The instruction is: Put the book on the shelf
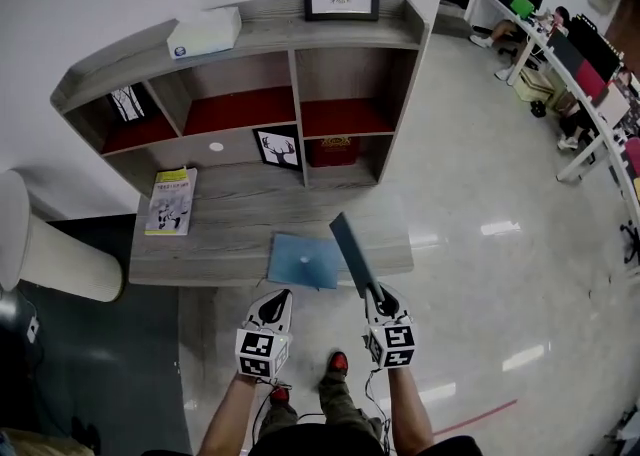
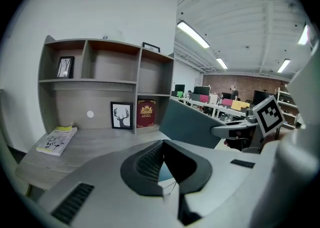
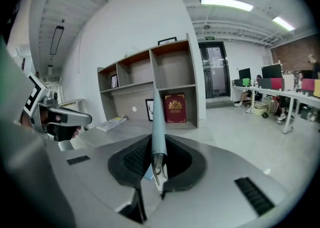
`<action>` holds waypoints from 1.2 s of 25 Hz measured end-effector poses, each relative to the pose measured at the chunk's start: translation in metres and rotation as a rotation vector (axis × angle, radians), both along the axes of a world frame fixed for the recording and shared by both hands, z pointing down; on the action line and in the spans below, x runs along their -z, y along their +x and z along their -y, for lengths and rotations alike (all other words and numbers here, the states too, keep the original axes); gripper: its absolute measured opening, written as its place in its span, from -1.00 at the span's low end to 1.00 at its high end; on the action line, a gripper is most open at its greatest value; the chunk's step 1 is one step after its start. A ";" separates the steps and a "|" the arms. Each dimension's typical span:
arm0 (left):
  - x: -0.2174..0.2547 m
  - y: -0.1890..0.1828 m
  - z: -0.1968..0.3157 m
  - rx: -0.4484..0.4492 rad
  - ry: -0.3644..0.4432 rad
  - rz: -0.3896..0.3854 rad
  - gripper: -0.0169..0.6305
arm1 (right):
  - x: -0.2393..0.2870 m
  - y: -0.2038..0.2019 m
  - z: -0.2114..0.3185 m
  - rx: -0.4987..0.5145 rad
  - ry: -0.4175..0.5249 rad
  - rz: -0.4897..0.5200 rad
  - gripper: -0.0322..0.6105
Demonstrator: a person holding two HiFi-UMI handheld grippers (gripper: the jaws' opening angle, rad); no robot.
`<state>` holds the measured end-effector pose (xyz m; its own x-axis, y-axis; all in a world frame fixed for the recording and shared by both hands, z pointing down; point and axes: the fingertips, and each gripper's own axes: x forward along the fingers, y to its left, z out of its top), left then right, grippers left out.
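The book [image 3: 159,127] stands on edge in my right gripper [image 1: 378,296], which is clenched on its near lower end. The slim dark-teal slab rises over the near right edge of the desk [image 1: 240,224], well short of the shelf [image 1: 295,49] at the far side. My left gripper [image 1: 280,300] hangs just to the left with its jaws closed on nothing, by the near edge of a light-blue flat item [image 1: 303,260] lying on the desk. I judge the step in hand to be carrying the book across to a compartment. The lower right one holds a red book [image 1: 335,151] and seems to have room beside it, and the bay above it looks empty. I'd hold the spine vertical, square it to the opening and stay right of the deer picture [image 1: 277,147]. I'd slide it in upright before loosening the grip. The pinch sits low on a tall book, so it may swing, and I'd move slowly.
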<state>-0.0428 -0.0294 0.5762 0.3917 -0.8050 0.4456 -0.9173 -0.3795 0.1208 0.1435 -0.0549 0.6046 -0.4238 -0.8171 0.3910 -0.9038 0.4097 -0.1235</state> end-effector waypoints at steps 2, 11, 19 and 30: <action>0.011 0.004 -0.001 -0.008 0.015 -0.003 -0.92 | 0.015 0.002 -0.006 -0.003 0.023 0.011 -0.68; 0.047 0.014 -0.015 -0.004 0.071 -0.005 -0.92 | 0.062 0.007 -0.022 0.010 0.105 0.081 -0.68; 0.073 0.015 -0.022 0.067 0.128 -0.023 -0.92 | 0.103 0.005 -0.034 0.089 0.204 0.106 -0.68; 0.111 -0.014 -0.017 0.151 0.211 -0.006 -0.92 | 0.145 -0.026 -0.018 0.195 0.301 0.128 -0.68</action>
